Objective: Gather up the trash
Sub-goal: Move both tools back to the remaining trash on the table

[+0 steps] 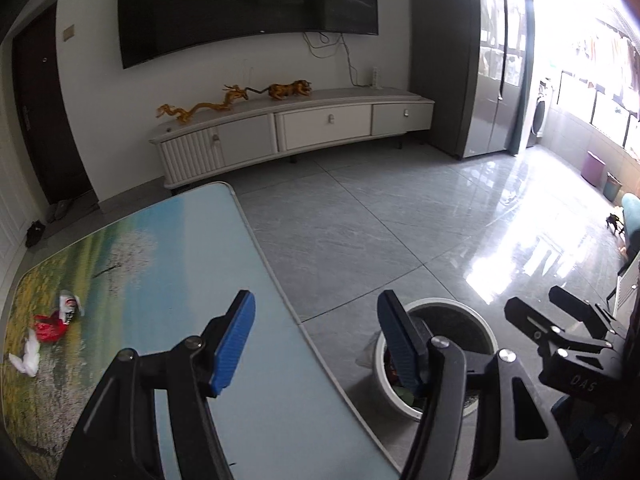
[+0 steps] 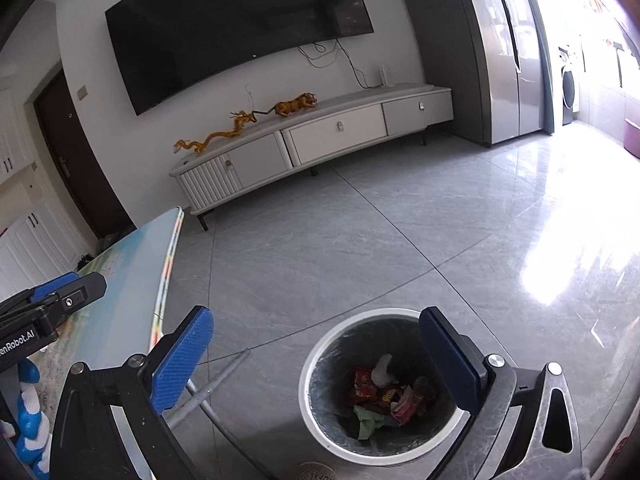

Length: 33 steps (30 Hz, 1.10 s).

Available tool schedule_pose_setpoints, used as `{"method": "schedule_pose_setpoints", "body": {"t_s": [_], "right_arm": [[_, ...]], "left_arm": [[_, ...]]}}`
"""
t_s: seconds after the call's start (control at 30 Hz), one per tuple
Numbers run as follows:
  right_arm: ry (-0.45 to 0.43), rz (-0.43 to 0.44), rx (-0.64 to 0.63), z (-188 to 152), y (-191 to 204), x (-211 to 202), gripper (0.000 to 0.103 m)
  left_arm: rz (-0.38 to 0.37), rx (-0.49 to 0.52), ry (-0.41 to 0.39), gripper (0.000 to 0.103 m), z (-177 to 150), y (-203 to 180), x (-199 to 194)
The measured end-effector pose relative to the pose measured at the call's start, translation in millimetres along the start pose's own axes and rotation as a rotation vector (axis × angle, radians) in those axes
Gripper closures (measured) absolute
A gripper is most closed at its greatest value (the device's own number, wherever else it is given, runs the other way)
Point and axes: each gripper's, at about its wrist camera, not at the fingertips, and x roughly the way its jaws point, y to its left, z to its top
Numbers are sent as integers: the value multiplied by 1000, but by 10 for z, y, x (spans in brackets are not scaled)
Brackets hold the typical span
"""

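Above the bin (image 2: 380, 384), the right gripper (image 2: 316, 364) hangs with its blue fingers (image 2: 182, 364) spread wide and nothing between them. Its right-hand finger overlaps the bin's white rim, while the left-hand one sits over the floor beside the bin. Inside the bin lie red wrappers (image 2: 362, 390), a crumpled white tissue (image 2: 382, 370) and a green scrap (image 2: 370, 424).

Left of the bin, the left gripper (image 1: 316, 344) is also spread wide and empty, one blue finger (image 1: 234, 344) over the table (image 1: 180, 248) and the other in front of the bin's rim (image 1: 452, 304). The bin stands on the floor just beside the table's edge.

Farther left of the bin, on the table's far side, rest a red wrapper (image 1: 50, 328), a small red-and-white packet (image 1: 70, 306) touching it, and a white tissue (image 1: 26, 356) just beside them.
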Motion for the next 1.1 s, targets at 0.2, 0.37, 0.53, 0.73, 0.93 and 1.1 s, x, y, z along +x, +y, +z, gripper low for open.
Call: {"method": "schedule_pose_setpoints", "body": {"t_s": [0.2,0.37,0.53,0.73,0.93,1.1], "right_arm": [[-43,48,-55,67,362,-116,0],[-58,85,-97,102,623,-179,0],[-60,120,-139,91,867,-219,0],[-66,149,-185,72,1120,-259,0],[-73,162,-222,52,1306,-308,0],[-79,168,-256,39,1449,-359,0]], "left_arm": [[95,-58,-62,33,-78,442,-383],[157,-110,-109,30,-138,767,-651],[217,-154,-160,21,-192,1024,-898],[255,-187,-192,20,-264,1203,-1104],[269,-219,-205,20,-336,1341,-1209],[270,-240,-216,20,-387,1450,-1290]]}}
